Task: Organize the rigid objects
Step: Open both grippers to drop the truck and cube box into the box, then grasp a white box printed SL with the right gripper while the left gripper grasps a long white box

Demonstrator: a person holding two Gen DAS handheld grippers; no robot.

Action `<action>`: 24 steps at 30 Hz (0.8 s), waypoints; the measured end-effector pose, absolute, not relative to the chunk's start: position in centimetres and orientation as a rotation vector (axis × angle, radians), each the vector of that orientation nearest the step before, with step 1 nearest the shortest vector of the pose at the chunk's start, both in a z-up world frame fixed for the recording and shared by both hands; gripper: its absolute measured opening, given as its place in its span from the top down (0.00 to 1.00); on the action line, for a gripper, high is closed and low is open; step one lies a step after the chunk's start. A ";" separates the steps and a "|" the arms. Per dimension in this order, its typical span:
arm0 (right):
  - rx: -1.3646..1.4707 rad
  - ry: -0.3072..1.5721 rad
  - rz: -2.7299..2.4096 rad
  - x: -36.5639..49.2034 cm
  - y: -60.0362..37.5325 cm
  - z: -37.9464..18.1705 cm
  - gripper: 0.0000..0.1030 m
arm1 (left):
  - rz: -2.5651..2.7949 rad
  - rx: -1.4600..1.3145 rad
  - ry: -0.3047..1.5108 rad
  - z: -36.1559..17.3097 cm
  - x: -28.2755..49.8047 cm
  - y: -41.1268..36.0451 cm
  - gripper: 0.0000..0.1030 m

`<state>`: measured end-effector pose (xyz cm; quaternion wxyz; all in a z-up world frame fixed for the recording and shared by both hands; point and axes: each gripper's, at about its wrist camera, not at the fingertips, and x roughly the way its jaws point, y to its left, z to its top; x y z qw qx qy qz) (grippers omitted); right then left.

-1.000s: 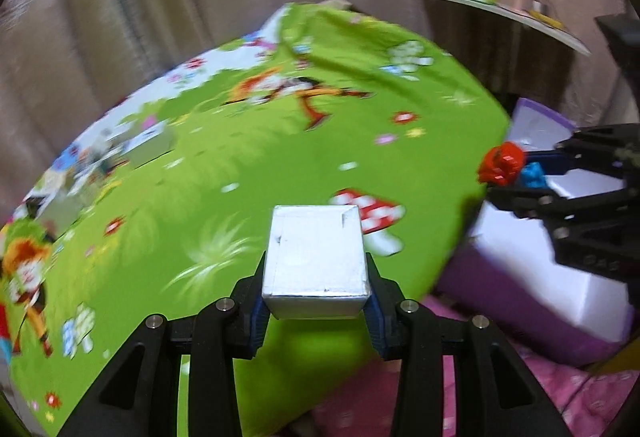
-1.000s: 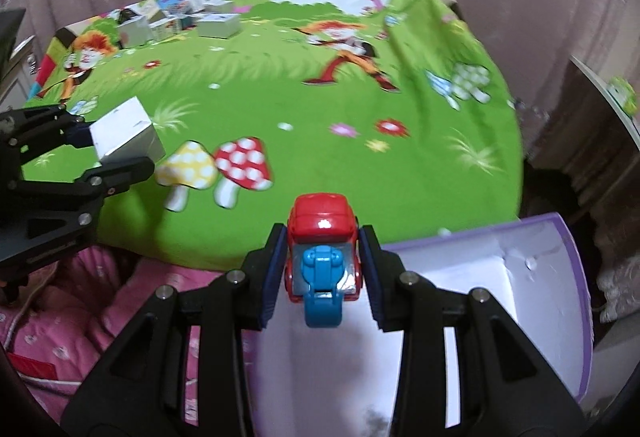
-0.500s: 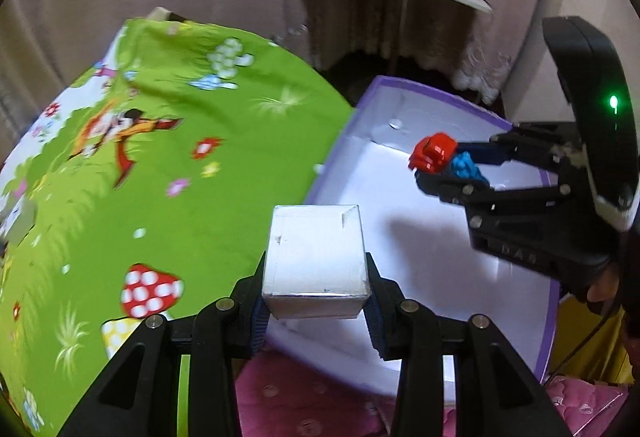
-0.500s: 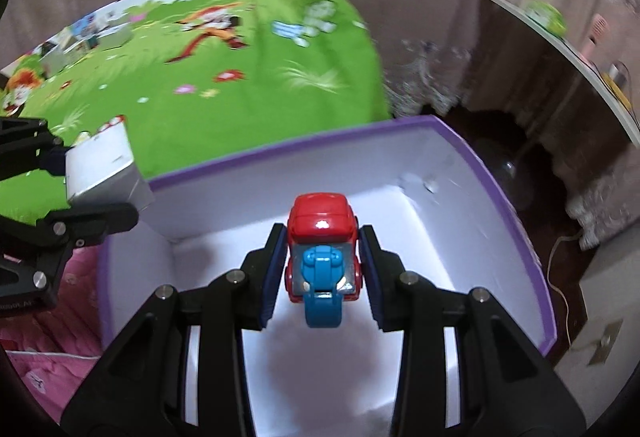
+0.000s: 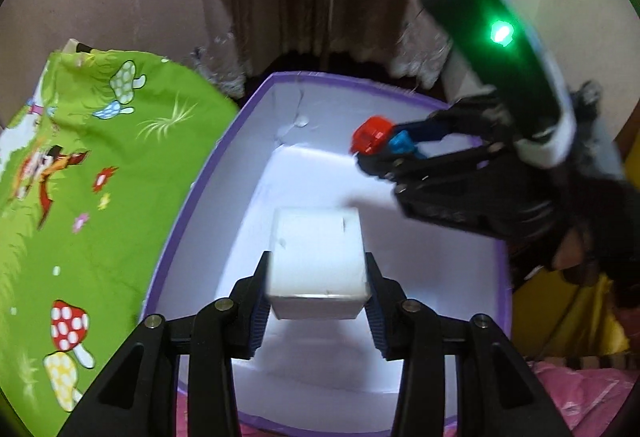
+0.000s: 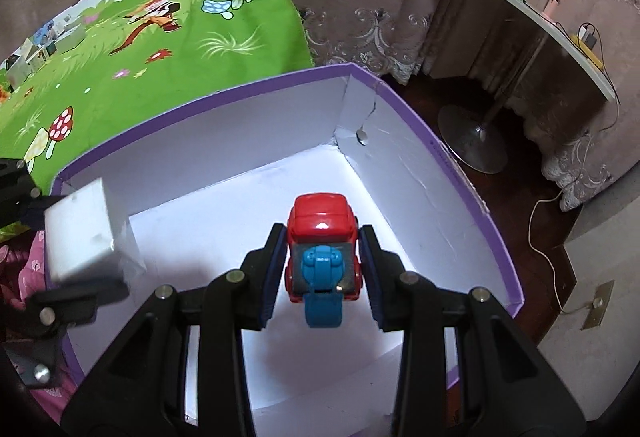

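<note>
In the left wrist view, the left gripper [image 5: 318, 287] has just been opening its jaws, and the white rectangular cardboard block [image 5: 316, 257] sits between them with a sliver of gap on each side, above the white floor of the open purple-rimmed cardboard box [image 5: 200, 193] that stands right of the green cartoon-print cloth [image 5: 80, 177]. In the right wrist view, the right gripper [image 6: 323, 257] has likewise just been opening, and the red and blue plastic toy truck [image 6: 322, 249] hangs between its parted pads over the middle of that box, with the block at the near left.
</note>
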<state>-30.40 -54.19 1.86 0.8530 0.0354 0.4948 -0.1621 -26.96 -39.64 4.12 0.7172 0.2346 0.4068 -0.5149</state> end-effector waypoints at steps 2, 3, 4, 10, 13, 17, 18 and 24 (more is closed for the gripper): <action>0.068 1.047 -0.356 -30.0 -54.3 2.0 0.44 | -1.146 0.452 0.900 4.7 -26.0 -38.8 0.44; 0.066 1.042 -0.370 -30.0 -54.4 2.3 0.39 | -1.130 0.419 0.894 5.0 -25.3 -38.2 0.42; 0.067 1.037 -0.373 -29.8 -54.4 2.5 0.31 | -1.102 0.385 0.886 5.4 -24.3 -37.3 0.39; 0.038 0.993 -0.359 -28.5 -53.1 4.4 0.26 | -0.907 0.290 0.845 6.3 -19.5 -31.9 0.37; 0.025 0.964 -0.292 -26.5 -50.6 5.3 0.26 | -0.773 0.248 0.833 6.0 -16.7 -27.8 0.37; -0.017 0.949 -0.100 -22.5 -45.0 5.9 0.25 | -0.544 0.210 0.821 5.1 -12.4 -20.5 0.37; -0.045 0.943 -0.051 -21.1 -43.2 6.1 0.25 | -0.488 0.214 0.817 4.9 -11.4 -18.8 0.37; -0.168 0.919 0.242 -11.6 -32.7 4.7 0.18 | -0.122 0.193 0.821 3.1 -4.8 -6.4 0.36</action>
